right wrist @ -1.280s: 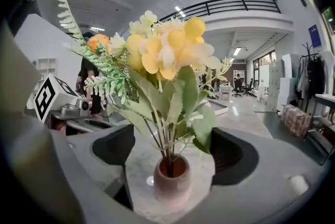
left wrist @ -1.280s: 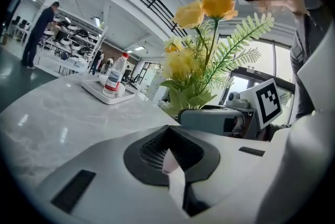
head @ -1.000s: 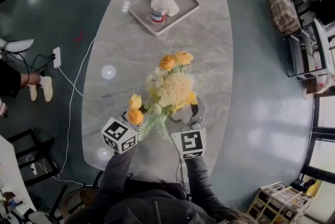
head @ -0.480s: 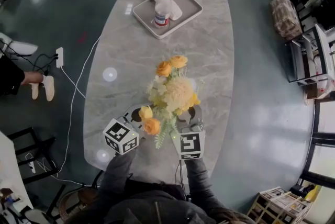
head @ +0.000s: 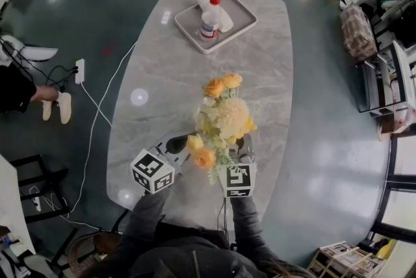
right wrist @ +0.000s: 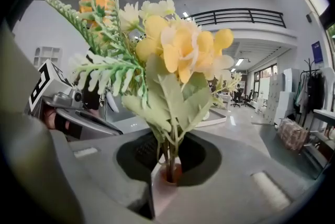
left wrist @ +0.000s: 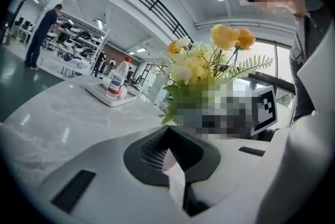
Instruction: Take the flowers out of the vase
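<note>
Nearest to the person, over the middle of the near edge of the table [head: 260,75], the right gripper [right wrist: 168,165] is closing its jaws. The thin green stems [right wrist: 168,149] of the artificial flowers [right wrist: 180,53] stand between them and are already pinched at their lowest point. A small red-brown spot shows just there, and I cannot tell what it is. The left gripper [left wrist: 168,144] is just beside it, on the other side of the bunch, with its jaws pressed together. Only a pale sliver shows where they meet, and nothing I can name is between them. The bunch rises from the right gripper with yellow, cream and orange blooms and fern-like leaves, and two orange blooms lean toward the left gripper. The vase itself I cannot make out. In the head view the leaves and both grippers cover the foot of the bunch, and in the left gripper view a mosaic patch lies over that part. Farther off, near the far edge of the table, a tray [head: 192,26] carries a clear bottle [head: 209,18] with a red cap. Next to the bottle lies a white thing which is too small to identify.
</note>
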Demonstrator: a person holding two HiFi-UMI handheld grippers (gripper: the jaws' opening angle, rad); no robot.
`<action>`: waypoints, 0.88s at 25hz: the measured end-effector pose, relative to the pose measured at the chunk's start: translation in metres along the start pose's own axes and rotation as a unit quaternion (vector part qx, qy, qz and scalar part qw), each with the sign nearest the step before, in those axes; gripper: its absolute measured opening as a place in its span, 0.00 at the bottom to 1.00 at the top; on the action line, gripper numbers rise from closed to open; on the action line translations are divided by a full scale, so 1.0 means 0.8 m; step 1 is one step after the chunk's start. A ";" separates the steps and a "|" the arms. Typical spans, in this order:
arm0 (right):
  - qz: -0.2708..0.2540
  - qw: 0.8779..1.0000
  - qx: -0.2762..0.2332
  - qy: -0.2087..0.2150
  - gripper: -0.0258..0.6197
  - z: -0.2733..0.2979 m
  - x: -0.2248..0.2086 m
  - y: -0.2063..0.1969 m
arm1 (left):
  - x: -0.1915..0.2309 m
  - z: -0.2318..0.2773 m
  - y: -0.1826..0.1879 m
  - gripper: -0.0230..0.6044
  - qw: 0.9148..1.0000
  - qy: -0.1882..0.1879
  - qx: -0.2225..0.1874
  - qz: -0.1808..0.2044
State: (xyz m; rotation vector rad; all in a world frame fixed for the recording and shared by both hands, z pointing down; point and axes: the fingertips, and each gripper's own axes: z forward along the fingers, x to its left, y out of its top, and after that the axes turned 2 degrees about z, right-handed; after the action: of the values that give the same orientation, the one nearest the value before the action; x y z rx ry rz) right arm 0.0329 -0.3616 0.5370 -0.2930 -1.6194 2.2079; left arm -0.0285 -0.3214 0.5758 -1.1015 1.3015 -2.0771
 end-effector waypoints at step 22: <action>0.046 0.994 -0.102 0.010 0.11 -0.070 0.001 0.074 | -0.068 -0.039 0.034 0.04 0.999 -0.004 -0.035 0.029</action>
State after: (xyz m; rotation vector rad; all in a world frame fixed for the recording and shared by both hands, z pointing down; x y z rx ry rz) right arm 0.0432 -0.3284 0.4638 -0.4523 -1.8575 2.0989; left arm -0.0232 -0.2780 0.5227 -1.0869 1.3944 -1.9964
